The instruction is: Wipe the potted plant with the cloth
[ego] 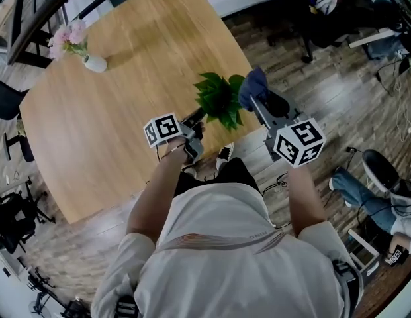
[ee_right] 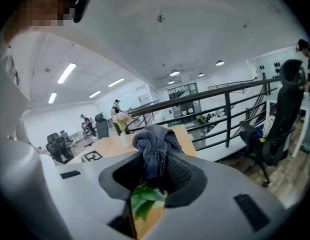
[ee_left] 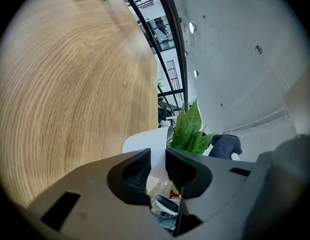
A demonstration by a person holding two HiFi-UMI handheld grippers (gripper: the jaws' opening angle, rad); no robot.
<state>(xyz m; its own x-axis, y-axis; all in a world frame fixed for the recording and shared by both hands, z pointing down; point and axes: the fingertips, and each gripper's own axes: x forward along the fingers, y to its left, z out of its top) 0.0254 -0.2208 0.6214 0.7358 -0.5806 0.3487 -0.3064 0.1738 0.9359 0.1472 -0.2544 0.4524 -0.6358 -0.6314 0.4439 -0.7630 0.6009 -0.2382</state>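
Altogether one potted plant (ego: 218, 99), one cloth (ego: 253, 85) (right claw (ee_right: 155, 173)), one vase (ego: 94, 63)

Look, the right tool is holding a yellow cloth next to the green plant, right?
No, the cloth in the right tool is dark blue, not yellow; the right gripper view shows it. It is held next to the green plant.

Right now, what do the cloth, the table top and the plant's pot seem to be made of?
The cloth: soft looped fabric, dark blue-grey and matte; it bunches and folds.
The table top: wood or wood veneer, light with a satin finish; long grain lines show.
The pot: smooth, white and thin-walled, perhaps plastic or paper; I cannot tell which.
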